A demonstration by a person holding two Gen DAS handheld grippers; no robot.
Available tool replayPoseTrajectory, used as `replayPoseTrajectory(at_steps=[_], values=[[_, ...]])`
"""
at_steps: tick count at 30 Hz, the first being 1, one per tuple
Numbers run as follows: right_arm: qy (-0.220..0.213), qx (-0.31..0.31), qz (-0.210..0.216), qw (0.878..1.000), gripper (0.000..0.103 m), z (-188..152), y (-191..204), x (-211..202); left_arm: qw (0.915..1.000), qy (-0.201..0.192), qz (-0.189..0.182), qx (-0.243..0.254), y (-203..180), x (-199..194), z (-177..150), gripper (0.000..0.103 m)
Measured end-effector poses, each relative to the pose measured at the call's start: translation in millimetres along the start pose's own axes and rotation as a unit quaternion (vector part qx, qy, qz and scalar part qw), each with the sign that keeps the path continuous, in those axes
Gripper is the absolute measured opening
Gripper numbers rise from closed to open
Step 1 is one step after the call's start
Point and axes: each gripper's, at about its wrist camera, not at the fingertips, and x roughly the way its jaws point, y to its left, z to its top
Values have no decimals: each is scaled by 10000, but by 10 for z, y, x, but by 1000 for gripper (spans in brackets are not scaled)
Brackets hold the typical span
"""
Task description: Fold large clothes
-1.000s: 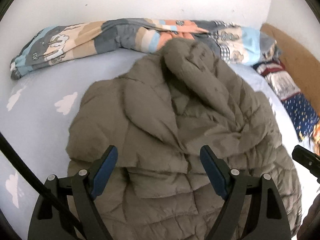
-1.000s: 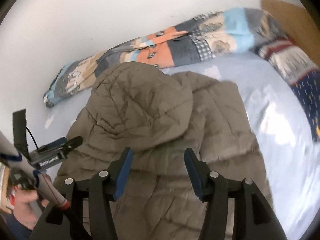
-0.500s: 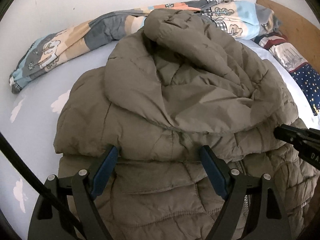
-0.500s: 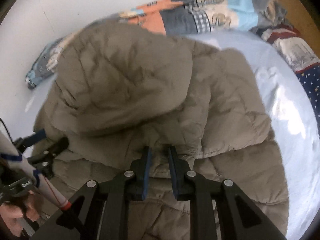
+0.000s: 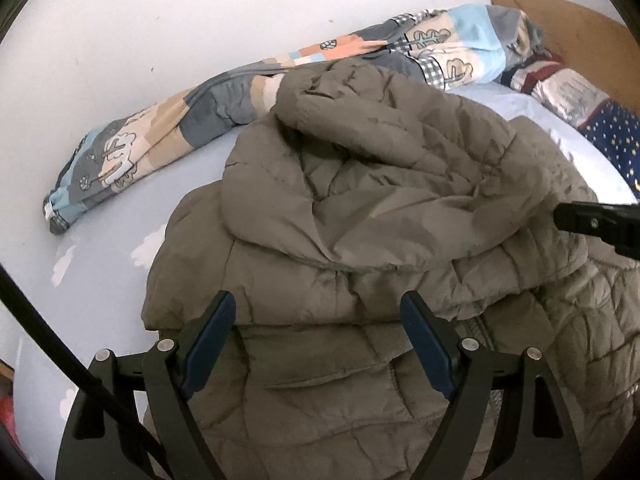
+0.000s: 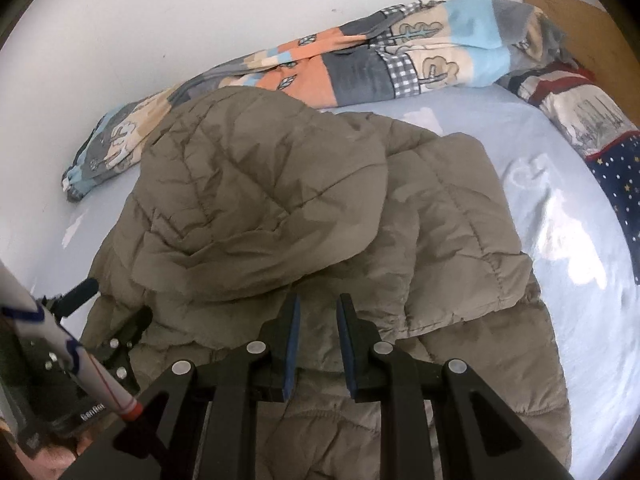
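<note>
While jacket [image 6: 304, 216] lies hood toward wall, right claw [image 6: 316, 312] pinches it; left claw [image 5: 316, 320] open.

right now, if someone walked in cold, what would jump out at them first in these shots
The big olive-brown puffer jacket dominates both views, lying rumpled in the middle of the pale blue bed sheet with its hood flopped forward. Behind it, along the white wall, a colourful patchwork quilt is bunched up. In the foreground, the left gripper stands wide open over the jacket, while the right gripper has its jaws drawn close together, having just been closing over the jacket fabric.
</note>
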Motion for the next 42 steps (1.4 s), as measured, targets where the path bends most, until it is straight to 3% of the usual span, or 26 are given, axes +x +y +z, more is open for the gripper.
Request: replayPoseTrajectory(at_steps=[3, 10, 28, 30, 34, 42], values=[[136, 77, -1, 9999, 32, -8, -37, 60, 10000, -22, 31, 72, -18, -1, -1, 83], [422, -11, -133, 9990, 35, -64, -25, 195, 9999, -23, 73, 125, -41, 11, -2, 83], [-444, -85, 95, 9989, 38, 67, 49, -34, 9997, -16, 167, 167, -20, 57, 5, 83], [-351, -191, 51, 9992, 47, 38, 75, 66, 9997, 7, 162, 165, -13, 69, 1, 83], [179, -162, -56, 9997, 47, -67, 38, 329, 9997, 33, 151, 183, -12, 83, 3, 83], [-18, -145, 64, 9999, 47, -1, 108, 126, 9997, 43, 159, 187, -9, 84, -6, 83]])
